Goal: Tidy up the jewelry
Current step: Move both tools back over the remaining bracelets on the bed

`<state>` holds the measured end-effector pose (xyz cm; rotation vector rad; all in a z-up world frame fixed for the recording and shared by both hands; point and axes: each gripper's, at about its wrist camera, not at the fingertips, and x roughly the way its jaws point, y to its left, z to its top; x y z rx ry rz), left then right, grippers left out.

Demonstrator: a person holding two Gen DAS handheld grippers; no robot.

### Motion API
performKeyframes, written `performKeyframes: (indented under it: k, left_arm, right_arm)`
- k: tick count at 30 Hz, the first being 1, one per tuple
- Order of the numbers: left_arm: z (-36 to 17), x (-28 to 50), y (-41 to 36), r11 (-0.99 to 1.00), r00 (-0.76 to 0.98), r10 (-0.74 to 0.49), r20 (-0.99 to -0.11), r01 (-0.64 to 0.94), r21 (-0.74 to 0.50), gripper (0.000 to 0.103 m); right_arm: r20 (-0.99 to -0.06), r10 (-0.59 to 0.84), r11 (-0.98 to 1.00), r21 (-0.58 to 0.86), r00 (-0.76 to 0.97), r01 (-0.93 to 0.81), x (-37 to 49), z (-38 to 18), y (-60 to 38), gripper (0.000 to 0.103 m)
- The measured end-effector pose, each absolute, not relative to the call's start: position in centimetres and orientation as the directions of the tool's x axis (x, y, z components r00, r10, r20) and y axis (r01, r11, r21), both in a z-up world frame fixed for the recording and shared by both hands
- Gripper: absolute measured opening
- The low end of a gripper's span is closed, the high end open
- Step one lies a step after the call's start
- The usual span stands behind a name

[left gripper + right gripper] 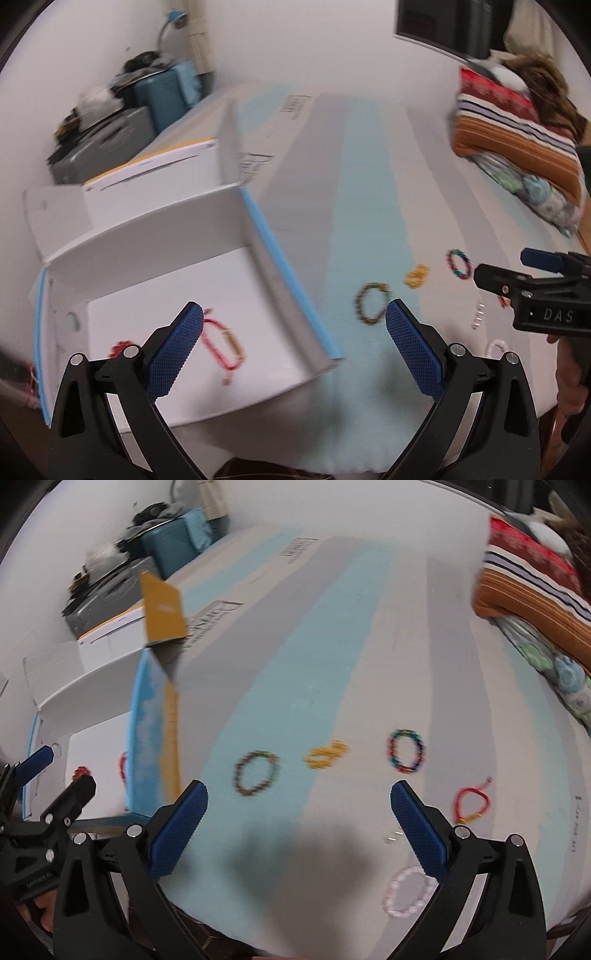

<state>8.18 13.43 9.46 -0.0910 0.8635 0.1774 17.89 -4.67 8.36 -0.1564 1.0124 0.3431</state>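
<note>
An open white box [280,280] with a blue edge lies at the left of the striped surface; a red cord bracelet [221,341] and a small red beaded piece [120,347] lie inside it. My left gripper [295,332] hovers open over the box's right wall, holding nothing. Loose on the surface are a brown beaded bracelet [255,773], a yellow piece [327,757], a multicoloured bracelet [406,751], a red cord bracelet [471,803], a small clear piece [393,836] and a pale pink bracelet [408,891]. My right gripper [299,812] hangs open above them, empty.
The striped grey and light blue cover [332,646] spans a large bed-like surface. Folded striped blankets [532,590] are piled at the far right. A teal case [170,92] and grey cases [103,144] stand at the far left by the wall. The box's yellow flap [162,609] stands up.
</note>
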Motion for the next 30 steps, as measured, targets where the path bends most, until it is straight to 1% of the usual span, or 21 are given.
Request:
performKeyframes:
  k: [8,17,20,30]
  left_arm:
    - [7.5,10.1,5.3,0.999,0.634,0.024,-0.773,-0.046,-0.007,0.097]
    - [3.9,11.1,-1.8,0.997,0.6,-0.064,-0.798,0.071,-0.026,0.097]
    - [2.5,11.4,-3.3,0.995,0.585,-0.081,-0.807,0.091,-0.034,0.097]
    - [-1.8,12.6,-7.9,0.99,0.526,-0.115,-0.843,0.127,-0.056,0.097]
  right_arm:
    - [-0.861,0.162,0.965,0.036,0.483,-0.26,19.5,7.2,-12.2,0.095]
    - [-0.888,0.105,0.986,0.033,0.448,-0.165,21.4,3.8,-19.2,0.095]
    - [-0.893,0.084,0.99,0.023,0.443,-0.141,21.9,2.7,-21.0,0.095]
    - [-0.917,0.097,0.995,0.085,0.388,-0.049,23.8,-0.9,-25.0,0.095]
